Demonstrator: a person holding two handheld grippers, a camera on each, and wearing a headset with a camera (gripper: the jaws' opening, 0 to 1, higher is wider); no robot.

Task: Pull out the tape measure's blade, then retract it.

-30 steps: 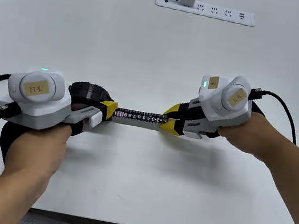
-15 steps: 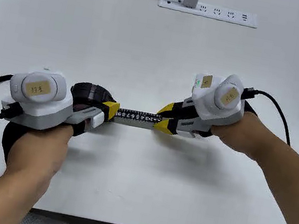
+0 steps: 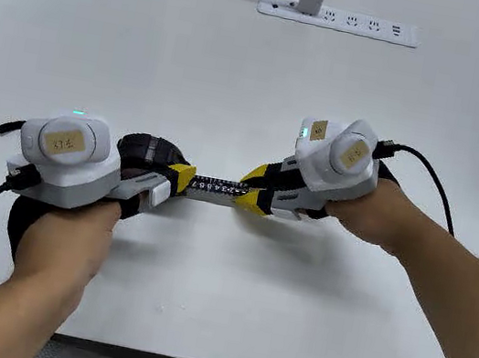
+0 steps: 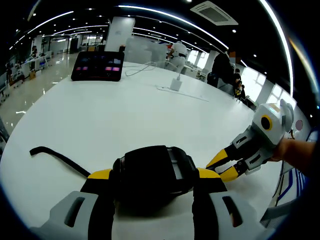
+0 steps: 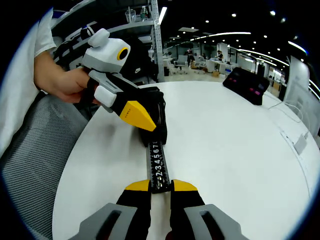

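My left gripper [image 3: 170,183] clamps the case [image 3: 144,151] mid-left as an anchor; my right gripper [image 3: 252,191] pinches the blade [image 3: 216,188] at center for control.

counter [image 3: 239,77] smooth white, slight sheen. case [image 4: 152,172] matt black plastic; blade [image 5: 157,162] smooth black. fingers [image 5: 137,186] matt yellow plastic.

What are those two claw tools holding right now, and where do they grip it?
The left gripper clamps the tape measure's black case by its sides. The right gripper pinches the free end of the blade.
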